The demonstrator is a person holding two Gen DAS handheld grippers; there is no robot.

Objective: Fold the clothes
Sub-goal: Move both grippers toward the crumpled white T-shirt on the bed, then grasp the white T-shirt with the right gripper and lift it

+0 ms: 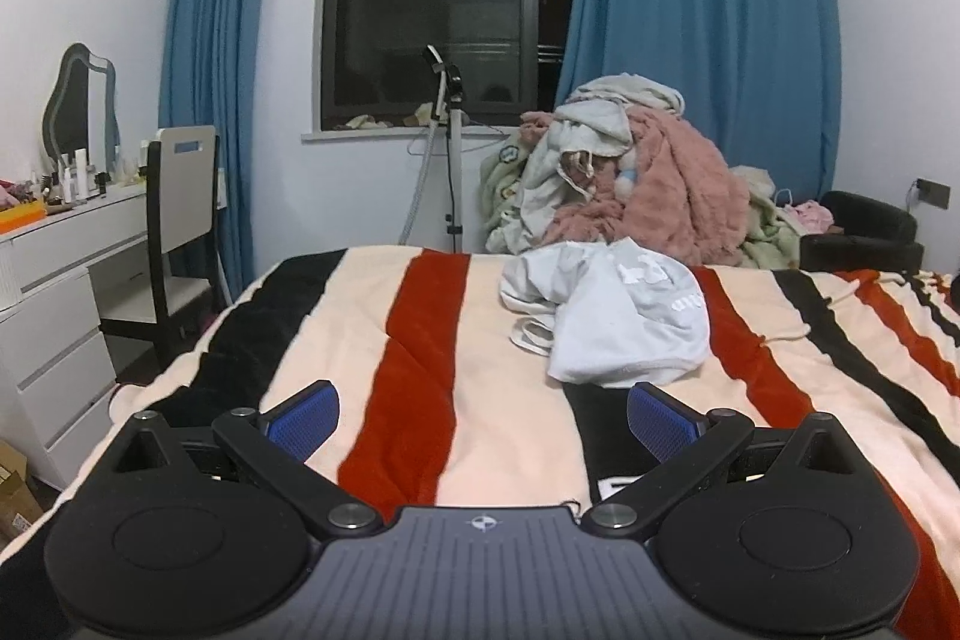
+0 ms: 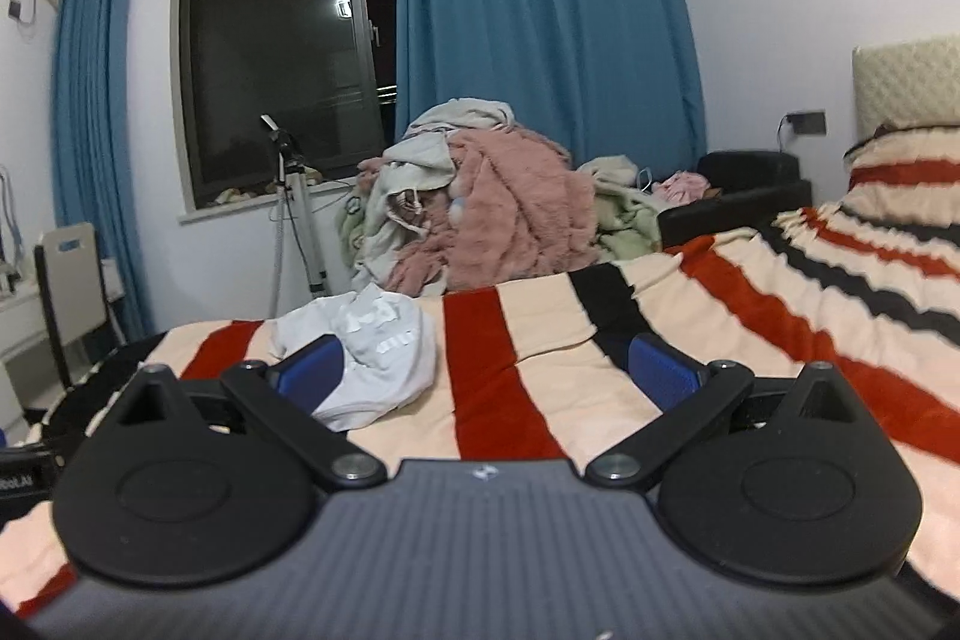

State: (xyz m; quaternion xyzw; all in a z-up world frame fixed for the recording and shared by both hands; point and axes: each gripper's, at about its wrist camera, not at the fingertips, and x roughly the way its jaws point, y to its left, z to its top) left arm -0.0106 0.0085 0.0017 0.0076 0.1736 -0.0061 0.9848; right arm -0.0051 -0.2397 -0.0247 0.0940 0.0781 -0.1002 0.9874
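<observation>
A crumpled white garment (image 1: 624, 319) with pale lettering lies in a heap on the striped blanket (image 1: 420, 316) of the bed. My left gripper (image 1: 483, 415) hovers over the blanket short of the garment, open, its blue pads (image 1: 303, 421) wide apart and empty. In the right wrist view the same white garment (image 2: 384, 352) lies ahead and to the left. My right gripper (image 2: 486, 376) is open too, nothing between its fingers; its left blue pad (image 2: 312, 376) overlaps the garment's near edge in the picture, contact unclear.
A tall pile of pink, white and green laundry (image 1: 624, 178) rises beyond the bed's far side under blue curtains (image 1: 702, 28). A white stand (image 1: 453, 160) stands by the window. A white dresser (image 1: 54, 292) and chair (image 1: 180, 220) sit left. A black seat (image 1: 864, 238) is right.
</observation>
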